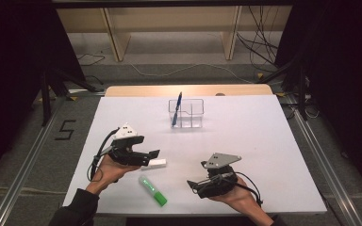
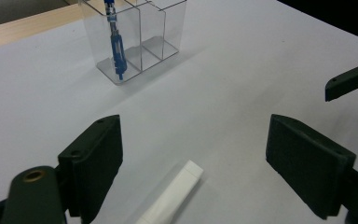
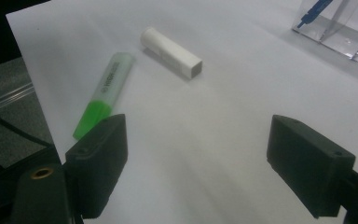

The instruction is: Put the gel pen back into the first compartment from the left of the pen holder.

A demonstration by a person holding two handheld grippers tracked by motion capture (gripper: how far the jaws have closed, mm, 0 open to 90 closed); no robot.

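Tabletop sorting scene. The left claw [image 1: 154, 153] hangs with its jaws spread wide directly over the white stick [image 1: 156, 163], which lies flat on the table [image 1: 264, 141] toward the near edge, left of centre; the wide spread suits a straddling approach, and nothing is held. The right claw [image 1: 193, 184] is likewise agape and empty, low by the near edge right of centre, facing the green highlighter [image 1: 152, 190], which lies flat just beside the near edge. A clear organizer [image 1: 186, 113] stands upright near the far edge with a blue pen [image 1: 176, 109] leaning in its left compartment, probably the intended destination for the loose items, since its other compartments look free.
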